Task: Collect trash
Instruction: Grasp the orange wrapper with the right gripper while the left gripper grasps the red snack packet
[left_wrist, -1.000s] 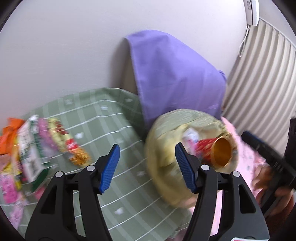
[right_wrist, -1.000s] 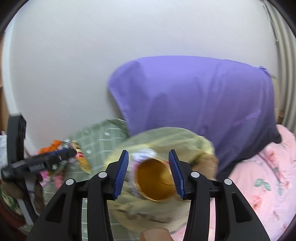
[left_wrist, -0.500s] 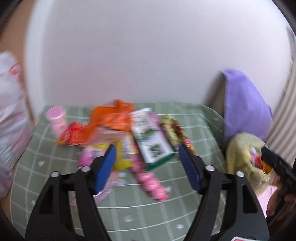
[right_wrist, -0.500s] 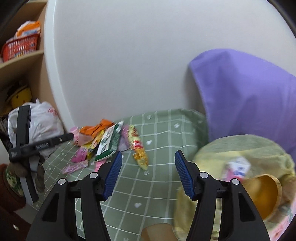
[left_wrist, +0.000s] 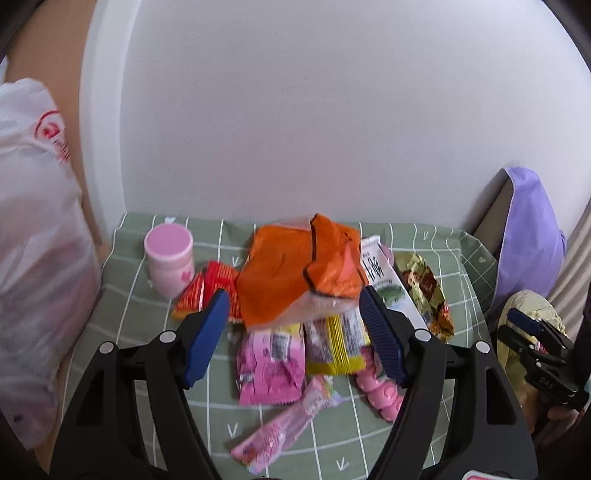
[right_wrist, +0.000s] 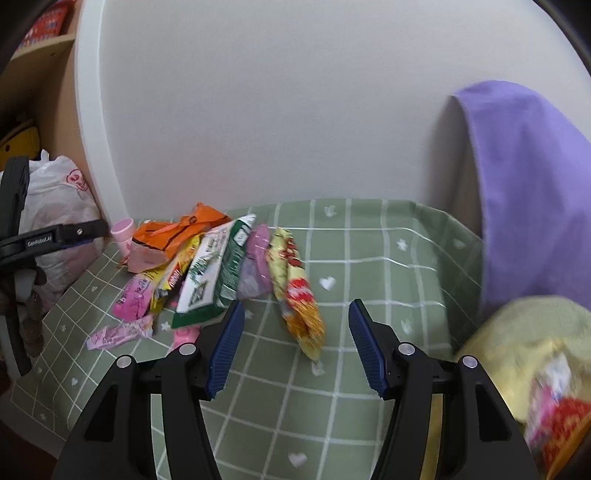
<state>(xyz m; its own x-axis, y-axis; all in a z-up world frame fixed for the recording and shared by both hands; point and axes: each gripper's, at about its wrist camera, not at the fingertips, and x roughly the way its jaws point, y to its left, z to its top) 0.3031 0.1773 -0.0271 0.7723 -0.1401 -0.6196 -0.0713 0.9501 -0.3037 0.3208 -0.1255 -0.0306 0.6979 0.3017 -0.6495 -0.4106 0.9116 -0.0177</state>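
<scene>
We hold the left gripper (left_wrist: 291, 336) wide and empty, low over the pile, so the pink crinkled wrapper (left_wrist: 271, 363) and yellow striped packet (left_wrist: 334, 345) lie just ahead between its jaws, ready for a pinch. Beyond them the orange torn bag (left_wrist: 295, 273) tops the heap on the green checked bedsheet (left_wrist: 332, 443); the pink lidded cup (left_wrist: 170, 258) stands further left. Our right gripper (right_wrist: 295, 347) is equally spread, nothing in it, the yellow-red snack pouch (right_wrist: 301, 306) just ahead. To its right sits the yellow-green trash bag (right_wrist: 517, 350), apparently kept close for drop-offs.

A home bedroom: checked green bedsheet (right_wrist: 369, 258), purple pillow (right_wrist: 528, 192), wall-side shelving (right_wrist: 44, 48).
</scene>
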